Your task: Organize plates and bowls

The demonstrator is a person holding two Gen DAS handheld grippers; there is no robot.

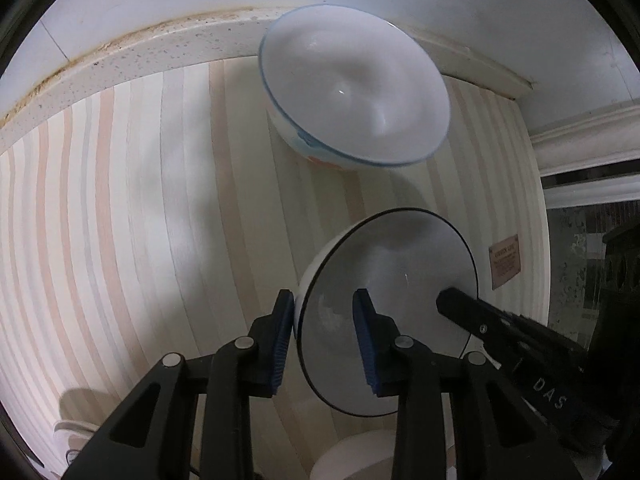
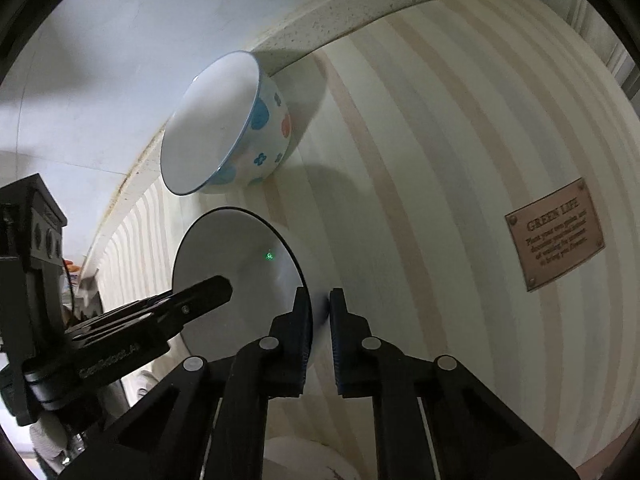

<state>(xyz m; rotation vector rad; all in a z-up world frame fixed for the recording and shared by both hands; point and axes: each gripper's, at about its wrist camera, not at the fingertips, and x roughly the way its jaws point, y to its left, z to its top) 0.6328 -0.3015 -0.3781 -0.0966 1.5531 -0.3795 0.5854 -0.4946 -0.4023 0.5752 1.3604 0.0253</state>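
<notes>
A white bowl with a thin black rim (image 1: 392,276) (image 2: 228,252) hangs tilted above the striped cloth, gripped from both sides. My left gripper (image 1: 323,297) is shut on its near-left wall, one blue pad outside and one inside. On the opposite rim my right gripper (image 2: 319,294) is shut, with the rim pinched between its pads. Each view also shows the other gripper: the right gripper (image 1: 456,300) reaching in from the right, the left gripper (image 2: 208,292) from the left. A second white bowl (image 1: 352,92) (image 2: 224,128), blue-rimmed with blue and orange flowers, stands behind by the speckled ledge.
A striped cloth (image 2: 420,160) covers the surface, with a brown "GREEN LIFE" label (image 2: 556,236) (image 1: 506,266) on the right. A speckled ledge (image 1: 140,52) and pale wall bound the back. A white round dish (image 1: 352,456) lies below the grippers.
</notes>
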